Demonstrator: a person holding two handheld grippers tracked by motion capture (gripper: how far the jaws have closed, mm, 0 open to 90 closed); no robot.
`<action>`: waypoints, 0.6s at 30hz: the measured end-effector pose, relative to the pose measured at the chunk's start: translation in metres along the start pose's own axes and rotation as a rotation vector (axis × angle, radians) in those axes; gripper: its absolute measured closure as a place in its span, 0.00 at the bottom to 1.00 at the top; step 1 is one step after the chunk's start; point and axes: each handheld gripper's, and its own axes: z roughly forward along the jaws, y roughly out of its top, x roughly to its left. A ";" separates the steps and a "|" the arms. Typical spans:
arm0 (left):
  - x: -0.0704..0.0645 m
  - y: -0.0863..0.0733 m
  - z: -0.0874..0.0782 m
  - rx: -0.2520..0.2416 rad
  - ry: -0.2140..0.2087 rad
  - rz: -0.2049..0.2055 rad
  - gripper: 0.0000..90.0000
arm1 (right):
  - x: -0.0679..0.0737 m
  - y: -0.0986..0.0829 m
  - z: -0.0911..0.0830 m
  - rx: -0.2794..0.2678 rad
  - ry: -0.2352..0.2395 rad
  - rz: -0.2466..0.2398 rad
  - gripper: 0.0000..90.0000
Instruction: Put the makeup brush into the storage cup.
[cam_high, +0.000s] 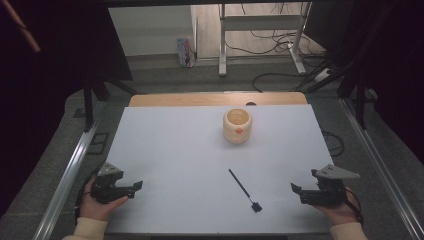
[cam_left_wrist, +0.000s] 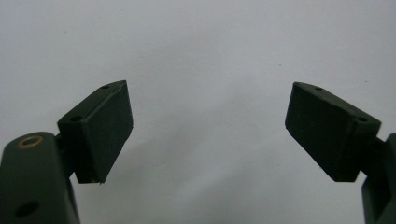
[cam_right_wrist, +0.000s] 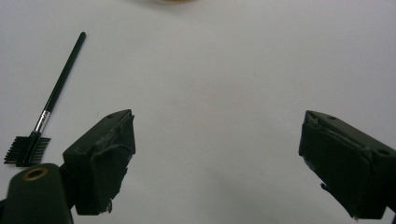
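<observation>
A thin black brush (cam_high: 243, 190) with a small comb head lies on the white table (cam_high: 175, 150), right of centre and near the front edge. In the right gripper view the brush (cam_right_wrist: 44, 114) lies to the left of the jaws. A cream round cup (cam_high: 237, 125) with an orange mark stands upright toward the back of the table. My left gripper (cam_high: 138, 186) rests at the front left, open and holding nothing (cam_left_wrist: 208, 130). My right gripper (cam_high: 295, 189) sits at the front right, open and holding nothing (cam_right_wrist: 217, 158), a short way right of the brush.
A wooden board edge (cam_high: 215, 98) shows behind the white sheet. Metal rails (cam_high: 70, 170) run along both sides of the table. Beyond it are a desk frame (cam_high: 260, 30), floor cables (cam_high: 280, 75) and a small colourful box (cam_high: 184, 51).
</observation>
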 end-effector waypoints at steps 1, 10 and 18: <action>0.001 0.001 0.000 -0.001 -0.002 -0.001 0.18 | 0.000 -0.001 0.000 0.003 0.002 0.001 0.12; 0.002 0.000 0.000 -0.004 -0.005 0.000 0.18 | -0.001 0.000 0.001 0.019 -0.014 0.017 0.12; -0.004 0.003 0.002 -0.004 -0.003 0.032 0.18 | 0.001 -0.001 -0.005 0.018 -0.028 0.021 0.12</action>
